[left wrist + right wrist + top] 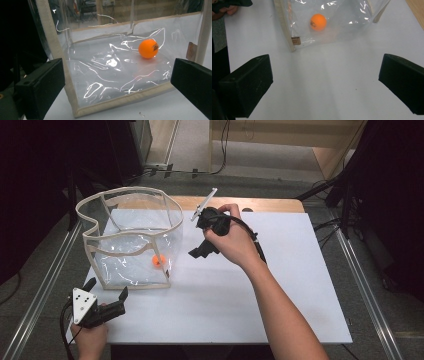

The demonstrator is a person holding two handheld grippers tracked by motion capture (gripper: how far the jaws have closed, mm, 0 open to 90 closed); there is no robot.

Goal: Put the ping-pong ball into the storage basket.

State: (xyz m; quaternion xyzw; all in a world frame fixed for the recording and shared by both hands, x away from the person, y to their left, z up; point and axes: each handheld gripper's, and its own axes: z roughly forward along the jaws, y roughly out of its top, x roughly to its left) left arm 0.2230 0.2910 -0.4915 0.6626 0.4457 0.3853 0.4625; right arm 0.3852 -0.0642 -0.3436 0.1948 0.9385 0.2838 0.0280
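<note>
Clear bag on white table, one orange ball inside; both grippers released, holding nothing

Left gripper (106, 291) sits at the near table edge, jaws spread just short of the clear bag (131, 251); orange ball (159, 261) lies on the bag floor beyond. Right gripper (200, 251) hovers beside the bag, jaws apart. Left gripper view shows black print on the ball (148, 48); right gripper view shows a small brown tag (295, 41)

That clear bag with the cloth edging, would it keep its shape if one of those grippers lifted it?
Probably not fully. The clear bag has thin, creased film walls, so it would likely sag despite its beige trim. It looks light, and the orange ball inside would probably roll about.
</note>
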